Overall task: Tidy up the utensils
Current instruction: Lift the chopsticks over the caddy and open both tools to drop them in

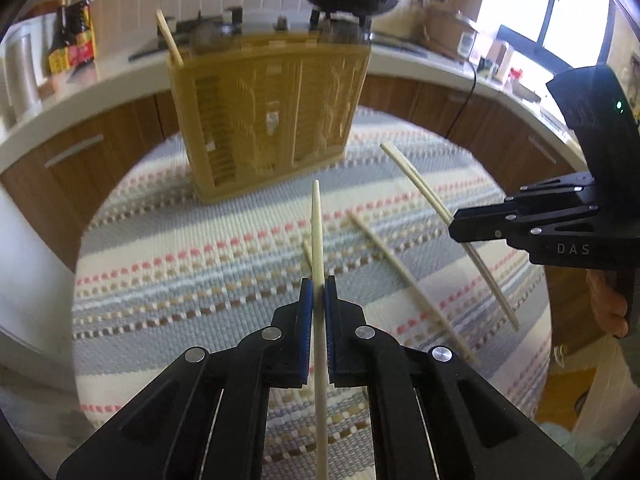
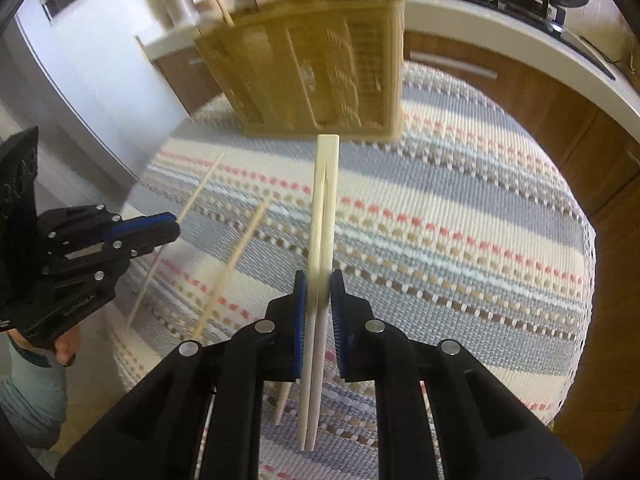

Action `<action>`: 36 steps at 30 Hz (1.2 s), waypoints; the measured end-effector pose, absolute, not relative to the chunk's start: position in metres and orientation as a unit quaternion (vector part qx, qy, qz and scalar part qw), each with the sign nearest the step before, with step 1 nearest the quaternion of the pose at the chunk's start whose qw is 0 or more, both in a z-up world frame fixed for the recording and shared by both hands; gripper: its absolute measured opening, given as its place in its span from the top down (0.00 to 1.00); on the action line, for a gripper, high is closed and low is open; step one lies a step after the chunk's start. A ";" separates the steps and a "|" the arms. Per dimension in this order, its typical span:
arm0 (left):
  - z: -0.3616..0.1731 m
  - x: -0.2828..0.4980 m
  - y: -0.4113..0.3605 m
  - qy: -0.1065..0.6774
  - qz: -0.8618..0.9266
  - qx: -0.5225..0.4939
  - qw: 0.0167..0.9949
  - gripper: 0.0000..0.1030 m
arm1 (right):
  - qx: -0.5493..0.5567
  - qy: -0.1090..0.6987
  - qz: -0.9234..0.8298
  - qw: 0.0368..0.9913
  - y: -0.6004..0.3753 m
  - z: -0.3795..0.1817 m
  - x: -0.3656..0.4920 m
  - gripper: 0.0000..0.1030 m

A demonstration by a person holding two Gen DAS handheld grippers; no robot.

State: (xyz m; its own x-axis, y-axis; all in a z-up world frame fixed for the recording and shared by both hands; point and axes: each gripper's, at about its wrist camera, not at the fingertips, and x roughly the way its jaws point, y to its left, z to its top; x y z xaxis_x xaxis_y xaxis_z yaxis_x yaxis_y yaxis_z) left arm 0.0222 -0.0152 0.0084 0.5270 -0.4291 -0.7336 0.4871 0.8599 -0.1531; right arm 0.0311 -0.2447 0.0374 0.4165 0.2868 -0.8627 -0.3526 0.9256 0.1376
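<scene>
Two chopsticks [image 2: 320, 240] between right jaws — one chopstick [image 1: 318, 260] left.

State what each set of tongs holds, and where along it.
Left tongs: one chopstick, gripped near mid-length. Right tongs: a pair of chopsticks side by side, also gripped around the middle.

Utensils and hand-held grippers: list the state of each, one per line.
Left hand-held gripper: shut on a single chopstick, held above the cloth.
Right hand-held gripper: shut on a chopstick pair.
Loose chopstick: lying flat on the striped cloth.
Utensil holder: upright, one chopstick inside.
</scene>
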 end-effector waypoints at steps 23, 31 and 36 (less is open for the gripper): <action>0.179 0.080 0.001 0.112 -0.197 -0.038 0.973 0.96 | 0.007 0.268 0.118 0.956 -0.256 0.179 0.098 0.90; 0.185 0.115 -0.002 0.069 -0.174 -0.035 0.982 0.96 | -0.004 0.197 0.102 0.975 -0.247 0.202 0.145 0.90; 0.166 0.136 0.007 0.036 -0.171 -0.057 0.983 0.96 | -0.009 0.155 0.095 0.983 -0.236 0.184 0.167 0.90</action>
